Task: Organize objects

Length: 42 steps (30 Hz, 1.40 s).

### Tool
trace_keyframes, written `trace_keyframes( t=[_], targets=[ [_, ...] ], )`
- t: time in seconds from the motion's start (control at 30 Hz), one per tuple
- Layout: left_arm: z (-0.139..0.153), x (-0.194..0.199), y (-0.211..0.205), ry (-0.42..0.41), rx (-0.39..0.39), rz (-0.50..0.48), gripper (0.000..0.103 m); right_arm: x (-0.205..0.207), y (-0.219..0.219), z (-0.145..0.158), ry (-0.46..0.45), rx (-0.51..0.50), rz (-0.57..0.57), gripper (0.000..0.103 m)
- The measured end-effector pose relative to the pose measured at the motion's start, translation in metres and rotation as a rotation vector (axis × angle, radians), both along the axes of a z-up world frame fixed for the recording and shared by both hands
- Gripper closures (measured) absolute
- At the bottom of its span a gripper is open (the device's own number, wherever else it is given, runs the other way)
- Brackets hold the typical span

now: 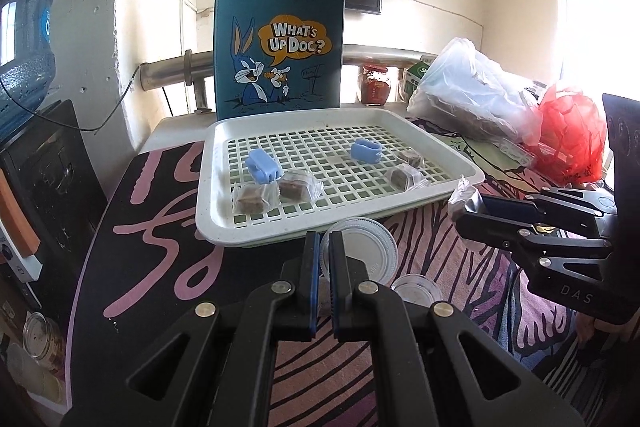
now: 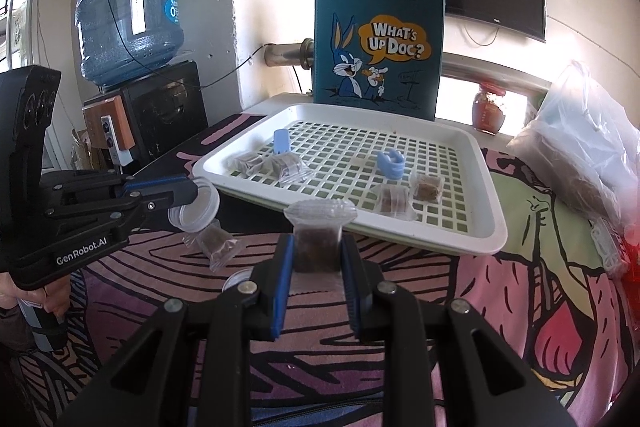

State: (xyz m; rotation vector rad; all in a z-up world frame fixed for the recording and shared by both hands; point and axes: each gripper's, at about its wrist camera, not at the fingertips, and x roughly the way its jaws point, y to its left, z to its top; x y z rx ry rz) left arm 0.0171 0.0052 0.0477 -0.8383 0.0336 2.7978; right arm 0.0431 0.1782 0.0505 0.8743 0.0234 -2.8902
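Patterned cloth (image 2: 400, 367) under me, tray (image 2: 480, 227) at its far edge; my left gripper (image 1: 325, 247) pinches a cup (image 1: 362, 251) by its rim, my right gripper (image 2: 316, 255) a packet (image 2: 318, 239), presumably bound for that cup.

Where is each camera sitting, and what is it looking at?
Left wrist: sits on the left gripper, looking along its jaws, shut on a clear lid, toward the white tray; the right gripper shows too.
Right wrist: sits on the right gripper, jaws shut on a wrapped snack, facing the tray; the left gripper and a hand show.
Both share the tray and blue bag.
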Motion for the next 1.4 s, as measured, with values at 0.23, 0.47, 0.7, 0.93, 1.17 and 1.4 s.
trace_keyframes(
  t=[0.23,0.47,0.7,0.93,1.17,1.4],
  targets=[
    [-0.0001,0.0002,-0.0001,0.0,-0.001,0.001,0.1,0.0006,-0.0003,0.0001,0.004,0.0,0.01,0.08],
    [-0.0004,0.0,-0.0002,-0.001,0.001,0.0,0.1,0.0007,-0.0004,-0.0001,0.003,-0.002,0.016,0.08],
    [-0.0007,-0.0001,-0.0001,-0.002,0.0,0.0,0.1,0.0004,-0.0004,-0.0005,0.002,-0.005,0.017,0.08],
    [-0.0005,0.0001,-0.0006,-0.002,0.0,0.0,0.1,-0.0003,-0.0003,-0.0014,0.001,-0.011,0.018,0.08],
    [-0.0007,0.0001,-0.0001,-0.001,0.0,0.0,0.1,-0.0001,0.0011,-0.0009,0.004,-0.015,0.019,0.08],
    [-0.0006,0.0006,0.0,0.0,-0.001,0.001,0.1,-0.0003,0.0009,-0.0011,0.004,-0.015,0.019,0.08]
  ],
)
